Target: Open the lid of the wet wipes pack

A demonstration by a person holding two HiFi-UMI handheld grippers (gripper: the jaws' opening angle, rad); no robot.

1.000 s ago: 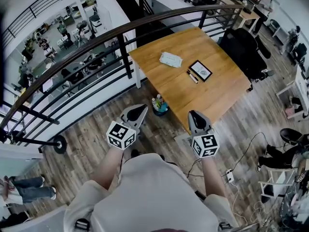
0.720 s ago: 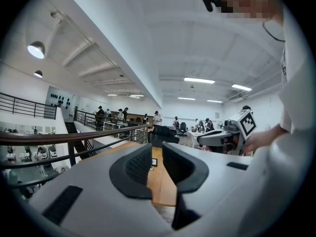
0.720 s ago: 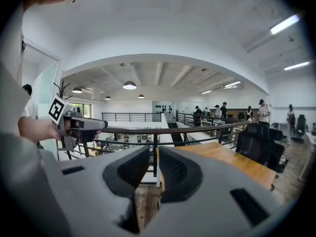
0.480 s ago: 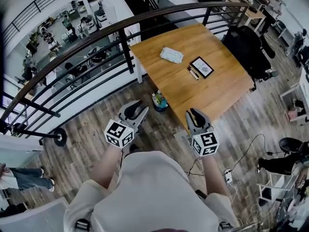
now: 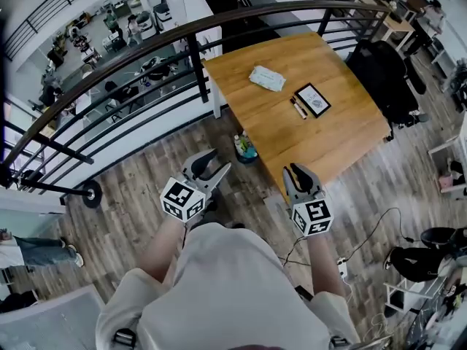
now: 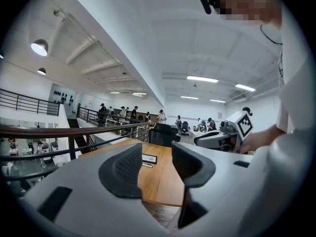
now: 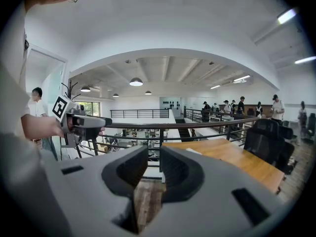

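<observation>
The white wet wipes pack (image 5: 267,78) lies flat on the far part of the wooden table (image 5: 343,141), well away from both grippers; in the right gripper view the pack (image 7: 193,151) shows as a small white patch. My left gripper (image 5: 211,165) is held over the floor in front of the table. Its jaws have just been opening and stand apart with nothing between them (image 6: 157,157). My right gripper (image 5: 299,173) hovers near the table's near corner, jaws only narrowly parted and empty (image 7: 154,164).
A black-framed card (image 5: 312,100) and a dark pen (image 5: 298,108) lie beside the pack. A metal railing (image 5: 146,57) runs along the table's left side. A black office chair (image 5: 379,79) stands at the right, a bin (image 5: 245,148) with bottles under the table, cables (image 5: 341,267) on the floor.
The left gripper's jaws have spread from closed to clearly apart. Both grippers stay in front of the table with little shift; the table sits slightly further right in the head view.
</observation>
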